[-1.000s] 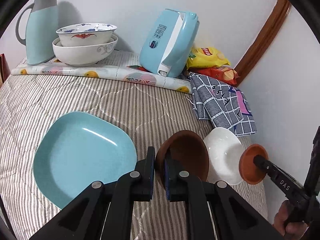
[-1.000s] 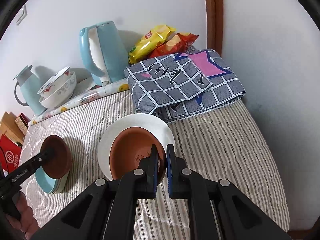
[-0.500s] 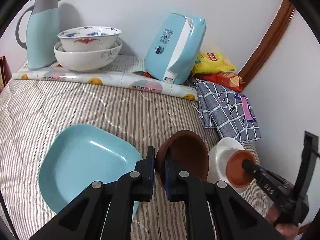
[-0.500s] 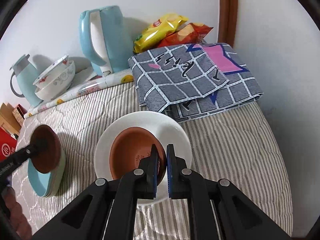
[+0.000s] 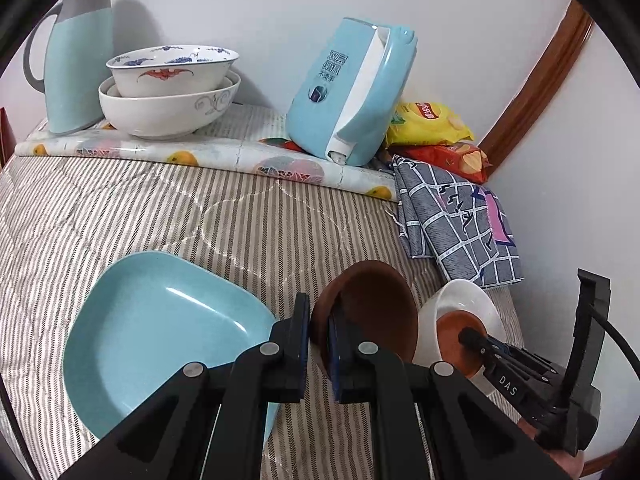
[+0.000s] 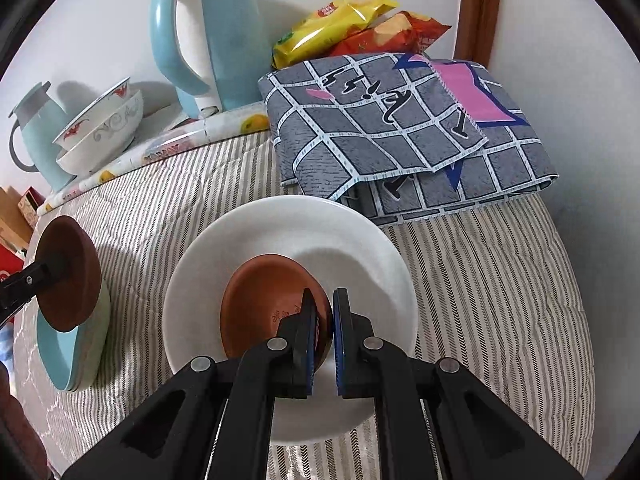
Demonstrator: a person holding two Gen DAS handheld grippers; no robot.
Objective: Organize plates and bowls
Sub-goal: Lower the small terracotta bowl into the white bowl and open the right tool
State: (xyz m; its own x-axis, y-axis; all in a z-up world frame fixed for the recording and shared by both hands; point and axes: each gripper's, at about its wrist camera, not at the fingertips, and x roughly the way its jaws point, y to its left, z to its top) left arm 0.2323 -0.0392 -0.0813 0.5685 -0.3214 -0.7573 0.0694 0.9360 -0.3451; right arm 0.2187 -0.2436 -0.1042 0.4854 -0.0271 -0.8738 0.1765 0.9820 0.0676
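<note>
Lowered further into white plate (image 6: 256,236): small brown dish (image 6: 266,304), right gripper (image 6: 324,336) clamped on its near rim.

Left gripper (image 5: 319,344) pinched on dark brown bowl (image 5: 372,312), raised beside blue plate (image 5: 160,336) on striped quilt (image 5: 240,216); nested bowls (image 5: 168,92) at back wall.

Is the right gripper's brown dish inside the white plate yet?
Inside: the brown dish sits within the white plate rim, right gripper shut on its edge.

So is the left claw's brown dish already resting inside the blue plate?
No: the left claw holds the brown dish tilted in the air beside the blue plate.
</note>
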